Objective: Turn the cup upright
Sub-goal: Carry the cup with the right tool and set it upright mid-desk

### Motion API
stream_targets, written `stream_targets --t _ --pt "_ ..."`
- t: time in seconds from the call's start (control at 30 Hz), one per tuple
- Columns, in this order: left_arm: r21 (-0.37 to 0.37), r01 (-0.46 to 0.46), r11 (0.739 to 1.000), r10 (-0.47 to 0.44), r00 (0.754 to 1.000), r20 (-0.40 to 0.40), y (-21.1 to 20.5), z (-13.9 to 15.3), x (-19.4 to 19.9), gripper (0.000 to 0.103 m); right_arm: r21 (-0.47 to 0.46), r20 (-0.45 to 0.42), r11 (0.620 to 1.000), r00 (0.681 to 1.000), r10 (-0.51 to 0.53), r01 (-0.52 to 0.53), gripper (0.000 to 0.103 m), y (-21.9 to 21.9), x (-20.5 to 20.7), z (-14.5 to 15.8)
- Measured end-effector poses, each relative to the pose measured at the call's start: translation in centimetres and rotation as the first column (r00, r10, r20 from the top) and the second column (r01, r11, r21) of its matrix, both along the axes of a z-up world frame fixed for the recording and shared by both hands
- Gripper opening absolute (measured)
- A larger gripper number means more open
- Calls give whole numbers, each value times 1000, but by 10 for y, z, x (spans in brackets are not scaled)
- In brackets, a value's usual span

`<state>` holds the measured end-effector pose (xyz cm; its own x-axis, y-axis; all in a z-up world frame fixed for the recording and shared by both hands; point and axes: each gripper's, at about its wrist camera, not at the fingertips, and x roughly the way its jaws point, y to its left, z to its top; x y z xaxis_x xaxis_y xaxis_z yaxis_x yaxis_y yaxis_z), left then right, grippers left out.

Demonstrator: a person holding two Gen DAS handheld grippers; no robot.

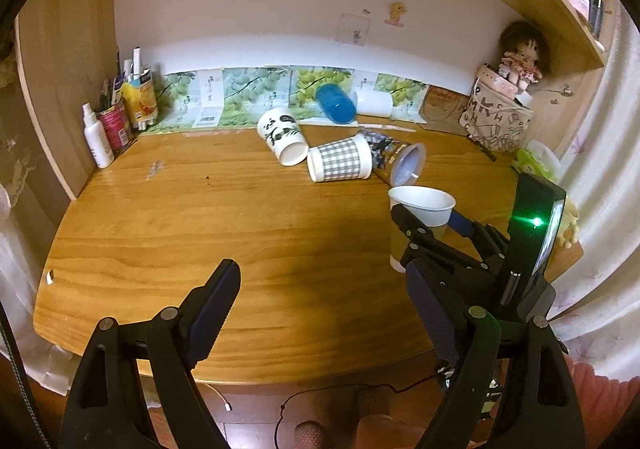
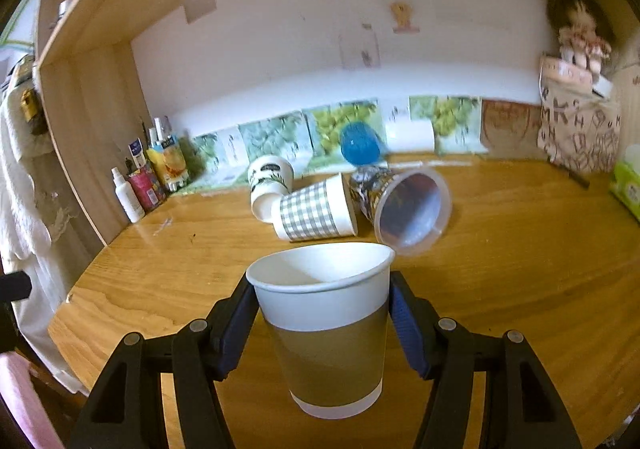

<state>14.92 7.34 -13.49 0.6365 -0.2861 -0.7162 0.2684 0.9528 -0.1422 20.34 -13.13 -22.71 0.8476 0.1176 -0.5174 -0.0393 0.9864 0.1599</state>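
Note:
A white and brown paper cup (image 2: 328, 329) stands mouth-up between the fingers of my right gripper (image 2: 322, 319), which is shut on its sides, the base at or just above the wooden desk (image 2: 520, 289). The same cup (image 1: 420, 209) and the right gripper (image 1: 430, 223) show at the right of the left wrist view. My left gripper (image 1: 328, 313) is open and empty over the desk's front edge. Several other cups lie on their sides behind: a checked cup (image 2: 316, 211), a panda cup (image 1: 282, 135), a clear printed cup (image 2: 404, 201) and a blue cup (image 1: 335, 104).
Bottles and cans (image 1: 116, 117) stand at the back left corner. A printed bag with a doll (image 1: 500, 117) is at the back right. A green tissue pack (image 2: 628, 185) lies at the right edge. A white paper roll (image 1: 374, 103) lies by the back wall.

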Motion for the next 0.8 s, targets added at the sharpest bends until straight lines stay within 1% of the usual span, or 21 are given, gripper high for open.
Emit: stream_targets --t 0.13,0.33,0.63,0.8 --pt "22 -15 1000 16 1000 -9 5 -2 -1 87 -40 59 999 998 -25 28 65 6 -4 -6" --pt "53 -11 999 12 1000 -11 6 -3 -4 87 -63 100 996 993 -59 65 65 7 -8 -16" --pt "58 34 998 -33 999 -7 -2 -2 -3 87 -56 96 995 992 -81 87 66 1 -11 -24" --pt "48 55 997 -56 998 1 -8 1 -5 87 -55 82 996 994 -71 75 67 -2 -16 -25"
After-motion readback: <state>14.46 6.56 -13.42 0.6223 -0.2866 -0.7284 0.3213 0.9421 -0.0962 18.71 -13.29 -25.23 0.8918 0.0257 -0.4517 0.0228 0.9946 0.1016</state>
